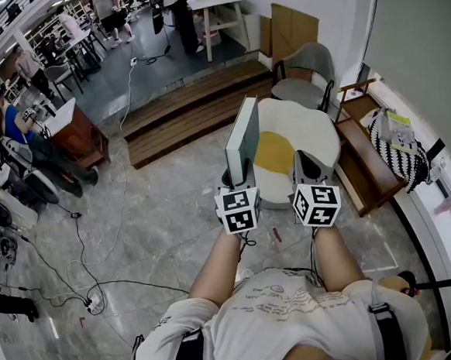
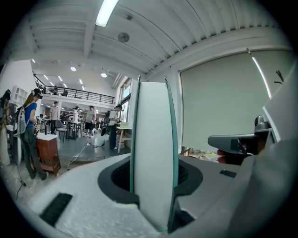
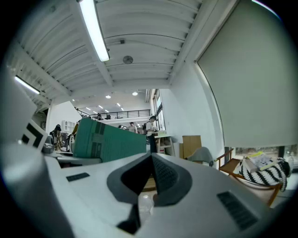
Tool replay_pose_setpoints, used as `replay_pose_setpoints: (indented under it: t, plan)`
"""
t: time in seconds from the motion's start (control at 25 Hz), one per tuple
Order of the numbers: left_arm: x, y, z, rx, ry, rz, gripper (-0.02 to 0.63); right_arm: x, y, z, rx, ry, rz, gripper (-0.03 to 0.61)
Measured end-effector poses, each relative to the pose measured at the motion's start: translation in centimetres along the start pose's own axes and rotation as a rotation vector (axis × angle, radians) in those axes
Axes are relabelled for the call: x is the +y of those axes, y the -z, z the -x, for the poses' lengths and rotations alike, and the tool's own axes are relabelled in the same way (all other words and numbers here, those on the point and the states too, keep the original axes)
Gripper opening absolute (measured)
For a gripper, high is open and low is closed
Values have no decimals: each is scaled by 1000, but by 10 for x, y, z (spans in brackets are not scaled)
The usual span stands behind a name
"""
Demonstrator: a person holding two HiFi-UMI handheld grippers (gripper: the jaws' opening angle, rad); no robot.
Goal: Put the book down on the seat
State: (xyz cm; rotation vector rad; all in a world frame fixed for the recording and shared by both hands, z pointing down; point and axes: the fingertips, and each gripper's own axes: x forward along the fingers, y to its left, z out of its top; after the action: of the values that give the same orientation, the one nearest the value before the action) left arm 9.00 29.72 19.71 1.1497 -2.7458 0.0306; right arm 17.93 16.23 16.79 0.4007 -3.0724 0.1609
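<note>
I count one book [image 1: 242, 139], a green one. Two grippers out front: the left gripper [image 1: 239, 174] and the right gripper [image 1: 302, 160]. One round white seat [image 1: 312, 130], and one grey armchair [image 1: 305, 84] beyond it. One striped bag [image 1: 398, 150]. Two wooden steps [image 1: 193, 112]. One white table [image 1: 219, 1] at the back. Several people back there, too small for a firm count.

Head camera looks down; all views share book [image 1: 242, 139].

Teal-green book [image 1: 242, 139], white-and-yellow seat [image 1: 308, 124], seemingly zigzag black-white bag [image 1: 396, 156]
</note>
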Motion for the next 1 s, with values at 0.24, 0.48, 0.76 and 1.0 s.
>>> replay_pose_setpoints:
  t: [0.24, 0.48, 0.76, 1.0]
  plan:
    - [7, -7, -9, -8, 6, 11, 161, 10, 2, -15, 8, -34, -23, 26]
    - [26, -7, -11, -8, -5, 15, 161, 29, -1, -27, -7, -56, -29, 26]
    - [55, -8, -19, -3, 3, 24, 161, 48, 2, -46, 11, -28, -28, 25]
    - [78, -8, -24, -14, 42, 21, 161, 61, 4, -54, -2, 34, -33, 26]
